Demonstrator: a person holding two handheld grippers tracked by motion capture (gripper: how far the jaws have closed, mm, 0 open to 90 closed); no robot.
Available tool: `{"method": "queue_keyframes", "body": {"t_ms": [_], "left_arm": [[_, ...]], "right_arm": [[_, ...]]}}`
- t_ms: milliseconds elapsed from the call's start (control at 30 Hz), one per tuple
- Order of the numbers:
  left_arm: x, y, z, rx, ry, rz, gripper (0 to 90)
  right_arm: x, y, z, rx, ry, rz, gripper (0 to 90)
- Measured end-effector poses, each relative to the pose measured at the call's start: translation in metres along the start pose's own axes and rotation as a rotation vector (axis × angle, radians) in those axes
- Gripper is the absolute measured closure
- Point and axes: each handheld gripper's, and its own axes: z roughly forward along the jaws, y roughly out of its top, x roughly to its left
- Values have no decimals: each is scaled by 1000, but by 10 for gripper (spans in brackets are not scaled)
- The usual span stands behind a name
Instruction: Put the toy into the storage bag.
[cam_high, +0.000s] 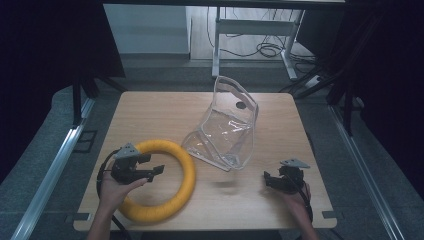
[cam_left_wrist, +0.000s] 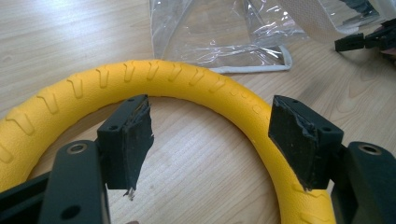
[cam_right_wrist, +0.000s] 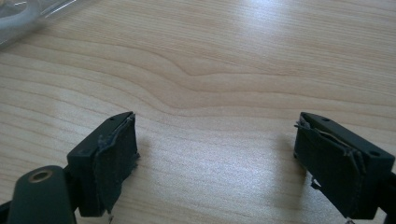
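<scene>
The yellow ring (cam_high: 161, 180) lies flat near the table's (cam_high: 150, 107) front left edge. The left gripper (cam_high: 152, 170) is spread wide over its hole, pinching nothing. The right gripper (cam_high: 268, 178) is spread too, over bare wood beside the clear bag (cam_high: 225, 127).

High view: fixed above the near side, facing forward and down, far enough to take in the whole table (cam_high: 150, 107), floor beyond. Left claw (cam_left_wrist: 210, 135) view: low, close over the wood, looking along two black jaws across the ring (cam_left_wrist: 154, 74) toward the bag (cam_left_wrist: 219, 32). Right claw (cam_right_wrist: 217, 149) view: very close, angled down at bare wood. Shared by high and left claw views: ring, bag, right claw.
</scene>
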Motion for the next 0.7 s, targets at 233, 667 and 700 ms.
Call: {"method": "queue_keyframes", "body": {"t_ms": [233,667,700], "left_arm": [[-2,1,1,12,2,-2,328],[-31,6,-1,100,-88,102,328],[-32,6,0,111,-90,107,327]], "right_arm": [[0,0,0,-1,2,1,139],[-1,1,1,-2,1,-1,142],[-1,1,1,-4,2,-1,142]]}}
